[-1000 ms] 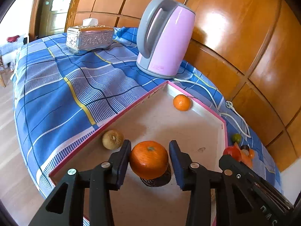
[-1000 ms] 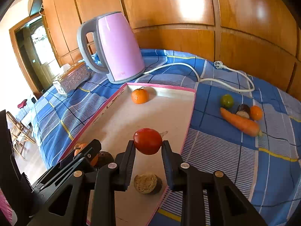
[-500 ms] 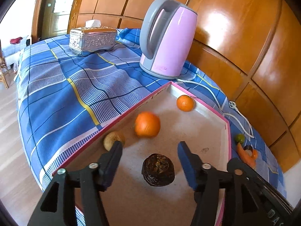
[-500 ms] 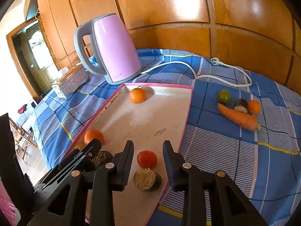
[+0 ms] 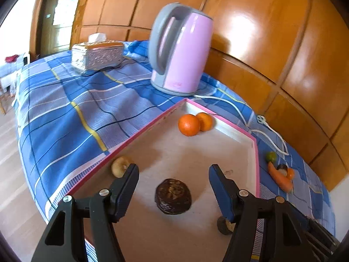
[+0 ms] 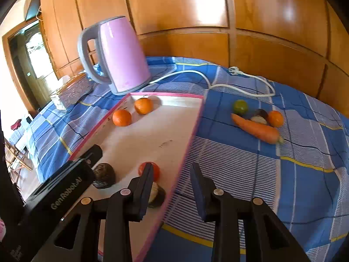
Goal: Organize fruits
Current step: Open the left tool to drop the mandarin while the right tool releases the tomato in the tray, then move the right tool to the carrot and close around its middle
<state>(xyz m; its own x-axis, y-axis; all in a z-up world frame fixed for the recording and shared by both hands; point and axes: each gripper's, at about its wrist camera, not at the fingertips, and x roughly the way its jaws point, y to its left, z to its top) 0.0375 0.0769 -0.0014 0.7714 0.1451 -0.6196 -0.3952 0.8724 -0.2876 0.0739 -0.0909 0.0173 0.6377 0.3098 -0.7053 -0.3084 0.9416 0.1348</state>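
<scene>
Left black two-finger gripper (image 5: pixel 173 170) spread wide, empty, over dark brown wrinkled round fruit (image 5: pixel 173 196) in pink-rimmed shallow tray (image 6: pixel 194 131). Right black gripper (image 6: pixel 172 174) also wide, empty, above tray's right rim. Two round oranges (image 5: pixel 189 124) touching at far corner. Long orange carrot (image 6: pixel 255 128) on blue plaid cloth (image 6: pixel 283 174), long axis diagonal, thin tip towards tray.

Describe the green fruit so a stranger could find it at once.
Start at the pink kettle and follow its white cord onto the blue plaid cloth beside the pink-rimmed tray. A small cluster lies there beside a carrot. The green fruit is the only green, round piece, nearest the cord.
</scene>
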